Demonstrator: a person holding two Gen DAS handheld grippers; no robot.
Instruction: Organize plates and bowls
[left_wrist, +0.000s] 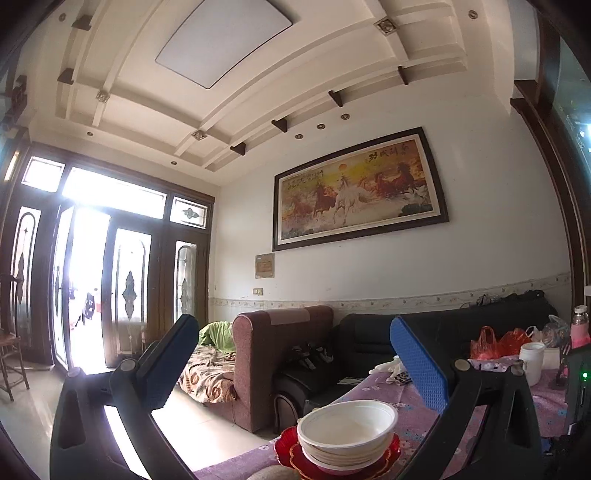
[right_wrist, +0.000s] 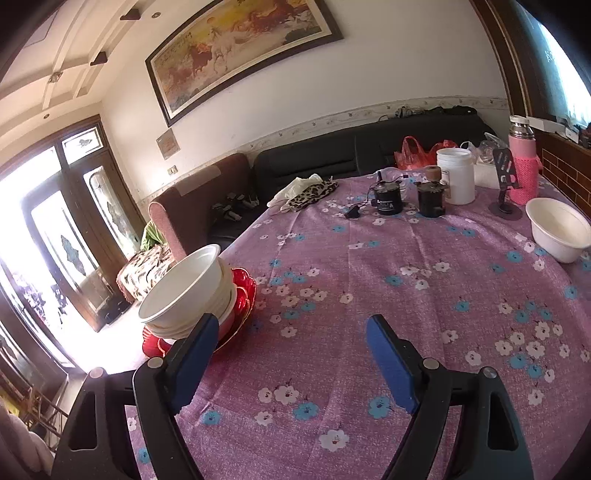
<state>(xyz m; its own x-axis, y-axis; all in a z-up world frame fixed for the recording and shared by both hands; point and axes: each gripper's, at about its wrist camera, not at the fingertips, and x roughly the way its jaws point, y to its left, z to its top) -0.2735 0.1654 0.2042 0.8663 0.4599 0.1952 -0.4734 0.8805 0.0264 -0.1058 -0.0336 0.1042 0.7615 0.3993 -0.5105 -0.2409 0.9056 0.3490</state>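
Observation:
A stack of white bowls (right_wrist: 184, 295) sits on red plates (right_wrist: 242, 295) at the table's left edge; it also shows low in the left wrist view (left_wrist: 347, 432), on the red plates (left_wrist: 295, 456). A single white bowl (right_wrist: 559, 229) stands at the right side of the table. My left gripper (left_wrist: 295, 354) is open and empty, raised above and behind the stack, tilted up toward the room. My right gripper (right_wrist: 291, 354) is open and empty over the purple flowered tablecloth (right_wrist: 369, 277), just right of the stack.
At the table's far side stand two black motors (right_wrist: 388, 199), a white jar (right_wrist: 456, 175), a phone stand (right_wrist: 504, 184), a pink bottle (right_wrist: 524, 162), red bags (right_wrist: 413, 151) and a leopard cloth (right_wrist: 314, 194). Sofas lie beyond the table's left and far edges.

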